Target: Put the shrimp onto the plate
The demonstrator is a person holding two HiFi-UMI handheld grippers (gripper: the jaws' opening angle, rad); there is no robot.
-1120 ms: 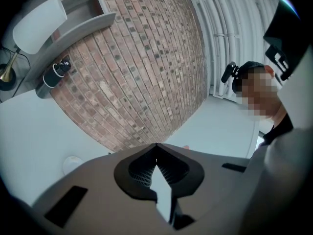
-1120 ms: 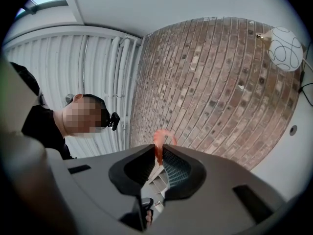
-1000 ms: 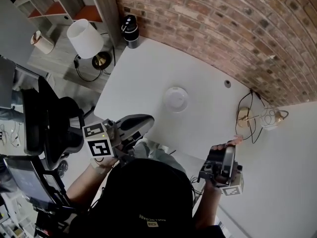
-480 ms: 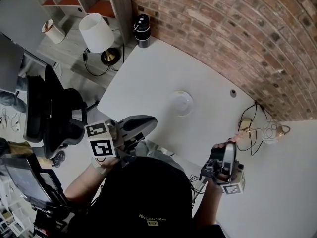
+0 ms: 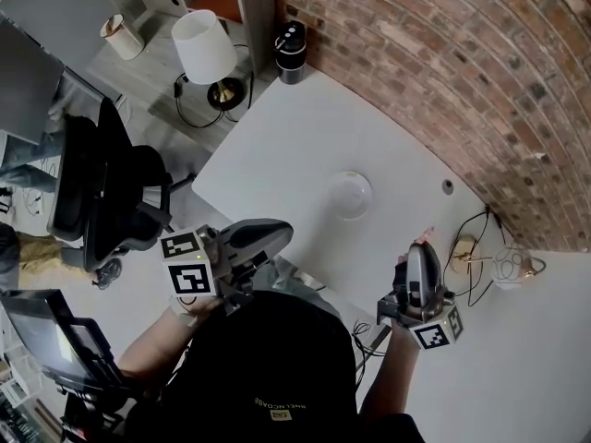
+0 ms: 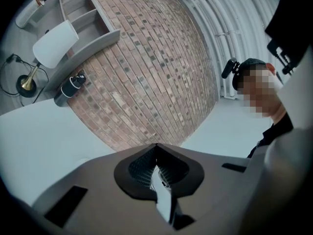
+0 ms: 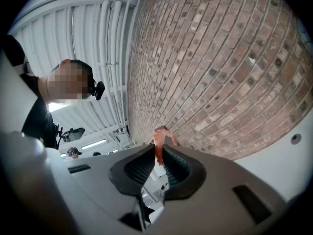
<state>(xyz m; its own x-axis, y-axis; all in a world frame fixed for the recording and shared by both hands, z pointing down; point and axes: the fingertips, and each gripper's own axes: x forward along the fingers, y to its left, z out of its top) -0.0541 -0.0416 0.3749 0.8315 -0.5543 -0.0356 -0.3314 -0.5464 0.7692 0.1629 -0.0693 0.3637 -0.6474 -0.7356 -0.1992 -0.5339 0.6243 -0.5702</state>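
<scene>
Grey left claw (image 5: 284,233) and right claw (image 5: 423,244) bear black-and-white marker cubes (image 5: 187,268); black cap (image 5: 277,363).

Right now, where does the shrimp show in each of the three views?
Head view: the shrimp is at lower right, pinched at the tip of the right gripper, to the right of the plate.
Left gripper view: not in it.
Right gripper view: at centre, sticking up from between the shut jaws.
Shared landmark: the brick wall, seen in all three.

The right gripper (image 7: 159,152) pinches an orange-pink shrimp (image 7: 160,134) between its jaws, its end curling past their tips. A brick wall (image 7: 220,58) fills twelve to three o'clock; a person (image 7: 35,117) stands at nine o'clock.
</scene>
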